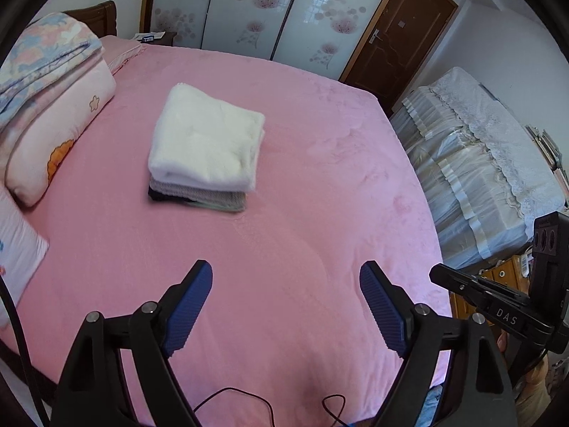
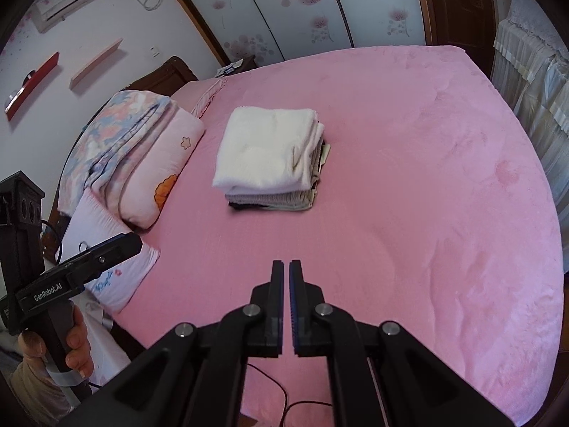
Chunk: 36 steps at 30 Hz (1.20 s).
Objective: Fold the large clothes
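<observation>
Clothes [image 1: 204,149] lie folded in one stack on the pink bed cover [image 1: 320,185], well ahead of both pairs of jaws and touching neither.

In the left wrist view the left gripper [image 1: 286,297] has its two blue ribbed pads [image 1: 188,309] standing wide apart, with only bare pink cover visible between them. Nothing is held. The stack sits beyond the left finger, up and a little to the left of the gap. At the right edge of this view the right gripper [image 1: 458,284] shows from the side, above the border of the bed.

In the right wrist view the right gripper [image 2: 286,270] has its fingers pressed together, leaving only a thin line between them, and nothing is caught there. The stack [image 2: 270,153] lies farther up the bed, slightly to the left of the line of the fingers.

The stack has a thick white fluffy piece [image 2: 263,146] on top, grey and pale pieces below it, and a dark piece at the bottom. Its edges are fairly even.

Left of the stack, a pink pillow [image 2: 160,163] with a flower print lies near the head of the bed, with a floral quilt [image 2: 121,124] folded on top of it. A hand [image 2: 76,341] holds the handle of the left gripper [image 2: 106,249] at the lower left of this view. Behind the bed stand sliding doors [image 1: 249,7] with flower patterns and a brown door [image 1: 398,28].
</observation>
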Available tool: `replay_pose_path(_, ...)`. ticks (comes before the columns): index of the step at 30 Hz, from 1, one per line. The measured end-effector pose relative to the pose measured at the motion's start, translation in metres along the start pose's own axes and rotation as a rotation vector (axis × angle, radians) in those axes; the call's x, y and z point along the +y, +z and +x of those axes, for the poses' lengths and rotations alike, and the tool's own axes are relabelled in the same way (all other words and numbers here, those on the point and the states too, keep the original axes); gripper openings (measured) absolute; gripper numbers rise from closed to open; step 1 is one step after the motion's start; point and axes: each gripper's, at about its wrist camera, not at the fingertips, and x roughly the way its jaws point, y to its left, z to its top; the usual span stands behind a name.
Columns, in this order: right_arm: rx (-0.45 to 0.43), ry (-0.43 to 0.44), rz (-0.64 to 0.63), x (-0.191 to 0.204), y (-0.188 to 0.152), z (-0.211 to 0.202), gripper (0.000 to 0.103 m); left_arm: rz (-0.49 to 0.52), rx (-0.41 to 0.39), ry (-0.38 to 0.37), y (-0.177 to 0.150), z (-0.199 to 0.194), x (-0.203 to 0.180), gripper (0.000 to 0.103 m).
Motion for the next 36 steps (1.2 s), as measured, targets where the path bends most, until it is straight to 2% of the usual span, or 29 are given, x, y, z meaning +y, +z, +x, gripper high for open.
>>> replay_pose_path(4, -0.016, -0.009, -0.014, -0.006, -0.036, -0.029, 0.003, -0.034, -0.010, -0.009, -0.044, -0.019, -0.016, 0.084)
replay_pose_path(8, -0.026, -0.033, -0.010, -0.012, -0.072, -0.041, 0.003, -0.061, 0.011, -0.009, -0.087, -0.021, -0.026, 0.084)
replay_pose_path(11, -0.020, -0.040, 0.017, -0.020, -0.097, -0.039, 0.003, -0.052, 0.011, 0.032, -0.113, -0.016, -0.032, 0.084)
replay_pose_path(15, -0.001, -0.097, 0.037, -0.031, -0.127, -0.030, 0.003, -0.003, 0.013, 0.103, -0.141, -0.004, -0.043, 0.084)
replay_pose_path(19, 0.001, -0.183, 0.007, -0.034, -0.152, -0.020, 0.003, 0.010, 0.021, 0.134, -0.159, 0.013, -0.047, 0.084)
replay_pose_path(22, 0.004, -0.215, 0.007, -0.036, -0.164, -0.014, 0.004, 0.017, 0.027, 0.170, -0.169, 0.026, -0.048, 0.084)
replay_pose_path(24, 0.012, -0.212, 0.019, -0.037, -0.169, -0.012, 0.011, 0.022, 0.031, 0.191, -0.175, 0.030, -0.050, 0.084)
replay_pose_path(26, 0.007, -0.216, 0.030, -0.037, -0.172, -0.014, 0.022, 0.012, 0.038, 0.187, -0.178, 0.031, -0.053, 0.084)
replay_pose_path(28, -0.004, -0.216, 0.043, -0.039, -0.175, -0.017, 0.037, 0.014, 0.049, 0.184, -0.180, 0.031, -0.057, 0.084)
replay_pose_path(31, -0.012, -0.224, 0.057, -0.042, -0.175, -0.020, 0.042, 0.041, 0.050, 0.222, -0.181, 0.032, -0.064, 0.084)
replay_pose_path(36, 0.025, -0.221, 0.080, -0.050, -0.177, -0.011, 0.044, 0.073, 0.090, 0.260, -0.185, 0.042, -0.075, 0.084)
